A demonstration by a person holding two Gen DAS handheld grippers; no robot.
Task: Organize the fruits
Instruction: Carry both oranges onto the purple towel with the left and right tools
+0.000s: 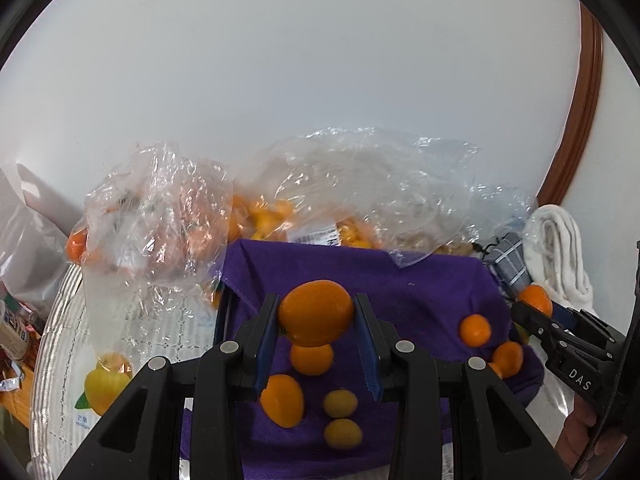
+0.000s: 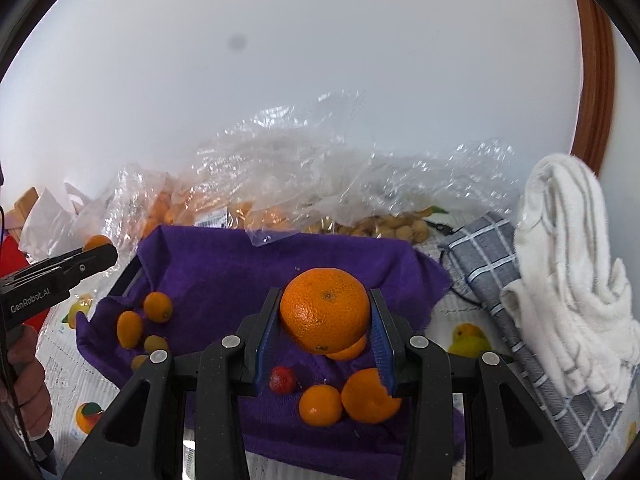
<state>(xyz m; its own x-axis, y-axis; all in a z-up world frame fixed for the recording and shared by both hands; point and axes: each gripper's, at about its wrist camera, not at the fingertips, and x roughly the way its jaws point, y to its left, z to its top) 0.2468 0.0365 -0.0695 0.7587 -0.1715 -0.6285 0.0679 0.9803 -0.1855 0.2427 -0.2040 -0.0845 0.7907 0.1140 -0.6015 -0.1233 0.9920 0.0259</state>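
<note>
Left gripper (image 1: 316, 320): jaws clamped on a smooth oval orange kumquat (image 1: 316, 312), held above the purple fleece towel (image 1: 420, 292) draped over a tray. Right gripper (image 2: 325, 322): jaws clamped on a round dimpled orange mandarin (image 2: 325, 310), also above the towel.

On the towel, left wrist view: a group of loose kumquats (image 1: 282, 400) under the left gripper, two of them paler yellow (image 1: 340, 403); small mandarins (image 1: 475, 330) near the towel's right edge.

Right wrist view: two small mandarins (image 2: 320, 405) and a small red fruit (image 2: 282, 380) below the held one; kumquats clustered at the towel's left edge.

Behind the towel's far edge: crumpled clear plastic bags (image 1: 160, 216) with orange fruit inside; one bag holds tan round fruit (image 2: 396, 228).

Just beside the towel's right edge: folded grey checked cloth (image 2: 488, 256), then a bunched white towel (image 2: 568, 272).

Everything sits on a white patterned table cover with fruit prints (image 1: 64, 328).
</note>
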